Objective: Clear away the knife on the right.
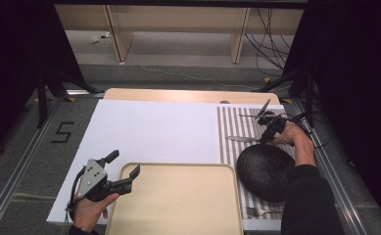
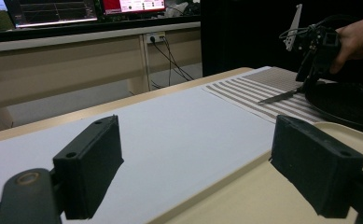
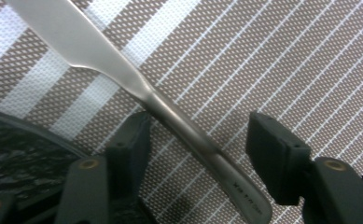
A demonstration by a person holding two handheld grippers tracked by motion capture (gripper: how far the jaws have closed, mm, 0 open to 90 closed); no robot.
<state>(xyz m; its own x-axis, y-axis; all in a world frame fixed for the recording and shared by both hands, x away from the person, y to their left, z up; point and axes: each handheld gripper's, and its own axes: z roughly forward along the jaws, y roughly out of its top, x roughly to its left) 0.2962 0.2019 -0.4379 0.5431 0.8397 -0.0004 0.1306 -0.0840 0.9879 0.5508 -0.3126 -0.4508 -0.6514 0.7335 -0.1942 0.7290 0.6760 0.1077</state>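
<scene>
From up high I can't make out whether the right claw [image 1: 268, 138] touches the knife [image 1: 240, 139]; both are too small there. In the right gripper view the knife's [image 3: 123, 74] blade tip runs off the top edge and the dark plate [image 3: 16, 149] is cut off at the left. The person's sleeve [image 1: 305, 200] hides part of the fork [image 1: 257, 212], and the tray [image 1: 178, 205] is cropped at the bottom.

knife [image 3: 160, 107] handle between spread gripper [image 3: 195, 144] jaws | striped placemat [image 3: 272, 60] beneath | dark plate [image 3: 25, 144] at left
</scene>
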